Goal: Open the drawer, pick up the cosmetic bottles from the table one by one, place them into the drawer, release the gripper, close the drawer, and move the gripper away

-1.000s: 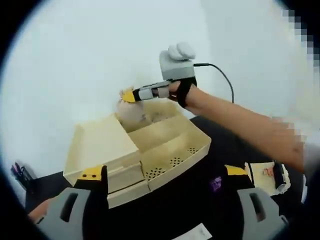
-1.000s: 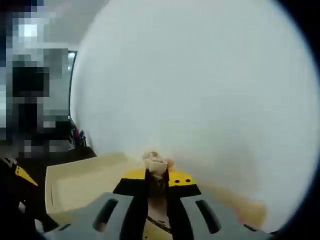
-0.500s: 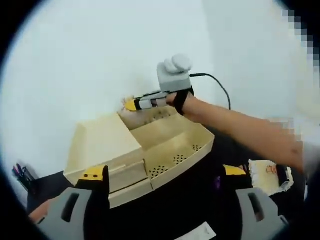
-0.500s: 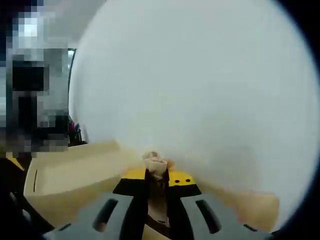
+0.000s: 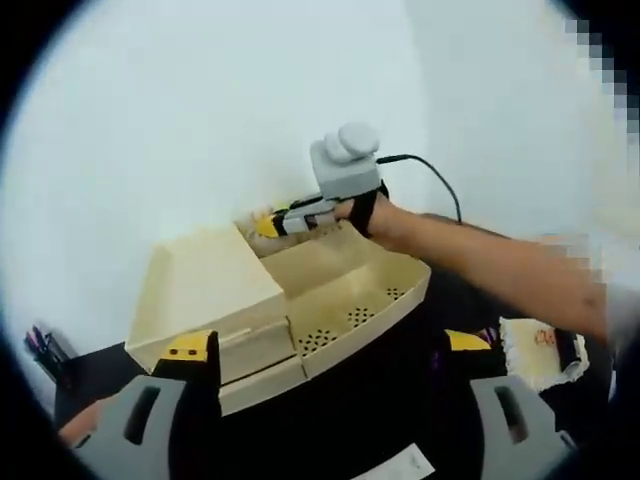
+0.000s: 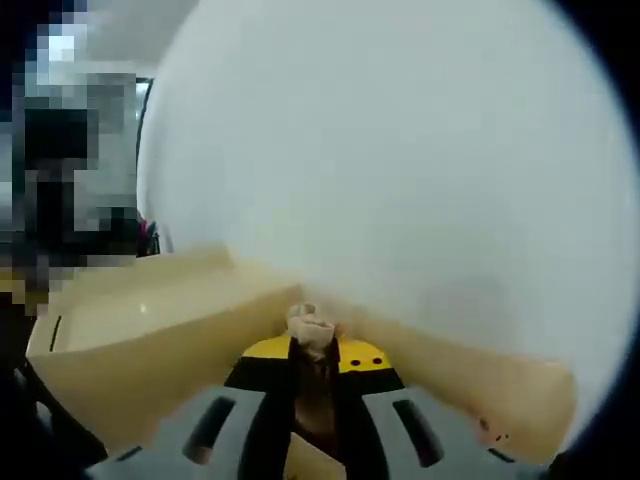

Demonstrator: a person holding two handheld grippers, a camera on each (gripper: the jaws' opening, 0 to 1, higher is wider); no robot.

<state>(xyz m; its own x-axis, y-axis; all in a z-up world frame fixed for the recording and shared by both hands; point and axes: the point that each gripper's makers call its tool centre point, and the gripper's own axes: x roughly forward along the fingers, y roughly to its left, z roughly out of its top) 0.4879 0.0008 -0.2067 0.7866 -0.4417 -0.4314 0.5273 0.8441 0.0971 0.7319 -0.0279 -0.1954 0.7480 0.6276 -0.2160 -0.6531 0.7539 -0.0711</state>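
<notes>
A cream drawer box sits on the dark table with its drawer pulled open to the right. My right gripper, held in a person's hand, reaches down to the drawer's far back corner. In the right gripper view, my right gripper is shut on a slim beige cosmetic bottle, and the drawer's cream walls rise around it. My left gripper hangs open in front of the box with nothing between its jaws.
At the right, a white cloth lies on the table with a small item on it. A white paper slip is near the front edge. Pens stand at the far left. A white wall rises behind the box.
My right gripper has gone down with the bottle, from above the drawer's back into it. The drawer walls now stand higher in the right gripper view. The left gripper has barely moved.
</notes>
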